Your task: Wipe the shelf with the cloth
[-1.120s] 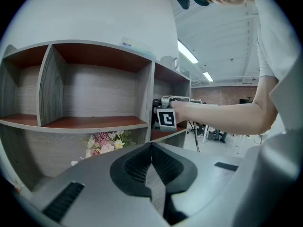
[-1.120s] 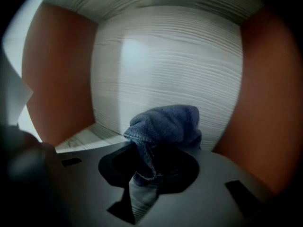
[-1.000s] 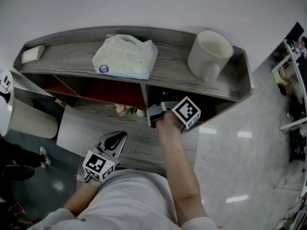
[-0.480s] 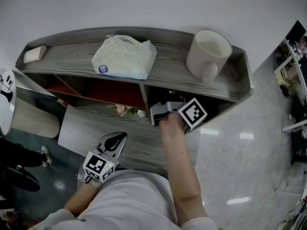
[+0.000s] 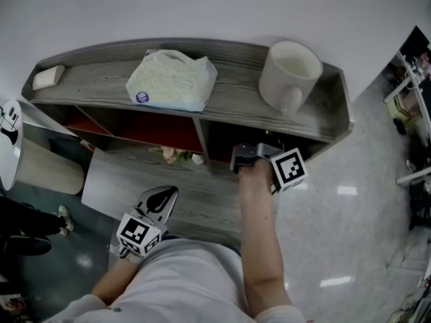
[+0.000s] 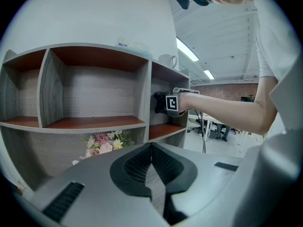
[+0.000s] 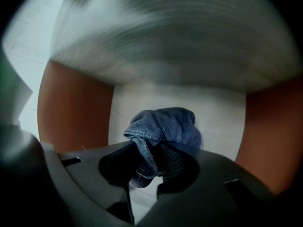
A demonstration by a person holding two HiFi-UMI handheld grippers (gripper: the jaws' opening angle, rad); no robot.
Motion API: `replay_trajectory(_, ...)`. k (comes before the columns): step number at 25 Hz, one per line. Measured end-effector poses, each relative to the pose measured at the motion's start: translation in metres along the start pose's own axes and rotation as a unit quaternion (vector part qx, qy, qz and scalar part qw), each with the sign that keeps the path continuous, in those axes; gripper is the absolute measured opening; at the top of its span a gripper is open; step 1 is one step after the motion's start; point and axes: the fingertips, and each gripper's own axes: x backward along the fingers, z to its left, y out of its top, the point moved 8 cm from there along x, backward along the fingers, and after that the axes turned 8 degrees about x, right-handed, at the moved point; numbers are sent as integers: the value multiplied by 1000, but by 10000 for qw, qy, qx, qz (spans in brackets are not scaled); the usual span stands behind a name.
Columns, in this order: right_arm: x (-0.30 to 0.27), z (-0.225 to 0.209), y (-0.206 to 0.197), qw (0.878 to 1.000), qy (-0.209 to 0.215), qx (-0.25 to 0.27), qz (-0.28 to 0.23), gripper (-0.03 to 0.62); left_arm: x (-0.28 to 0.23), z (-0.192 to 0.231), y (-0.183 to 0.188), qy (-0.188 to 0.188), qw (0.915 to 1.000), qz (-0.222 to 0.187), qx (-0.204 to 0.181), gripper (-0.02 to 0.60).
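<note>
The grey wooden shelf unit has reddish-brown insides. My right gripper reaches into its upper right compartment, with its marker cube just outside. In the right gripper view the gripper is shut on a bunched blue cloth, which rests against the compartment's pale surface between brown side walls. My left gripper hangs low near my body, shut with nothing in it. In the left gripper view its jaws meet, and beyond them are the shelf and the right gripper.
On the shelf's top stand a tissue pack, a white mug and a small white block. Flowers sit in a lower compartment. A white rounded object stands at the left. Office desks lie far right.
My right gripper has slid to the right inside the compartment with the cloth in it. The left gripper has stayed where it was.
</note>
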Motion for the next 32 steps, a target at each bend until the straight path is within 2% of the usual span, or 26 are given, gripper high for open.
replay_trajectory(3, 7, -8, 18, 9990, -240, 101, -356, 103, 0, -1, 0, -2, 10000, -10, 8, 15)
replay_trajectory(9, 11, -13, 34, 9957, -481, 191, -764, 103, 1, -1, 2, -3, 10000, -28, -6, 15)
replay_trajectory(13, 12, -9, 33, 9930, -510, 81, -1061, 103, 4, -1, 3, 14, 10000, -53, -2, 15)
replay_trajectory(16, 12, -6, 33, 9927, -354, 45, -1148, 103, 6, 0, 3, 34, 10000, -91, 9, 15)
replay_trajectory(22, -1, 17, 30, 9939, 350, 417, -955, 101, 6, 0, 2, 3, 9999, -114, 61, 15)
replay_trajectory(25, -7, 28, 22, 9938, 573, 506, -807, 101, 6, 0, 1, -9, 9999, -119, 72, 15)
replay_trajectory(32, -24, 51, -15, 9904, 1042, 906, 23, 101, 8, 5, 0, 45, 9998, -173, 109, 15)
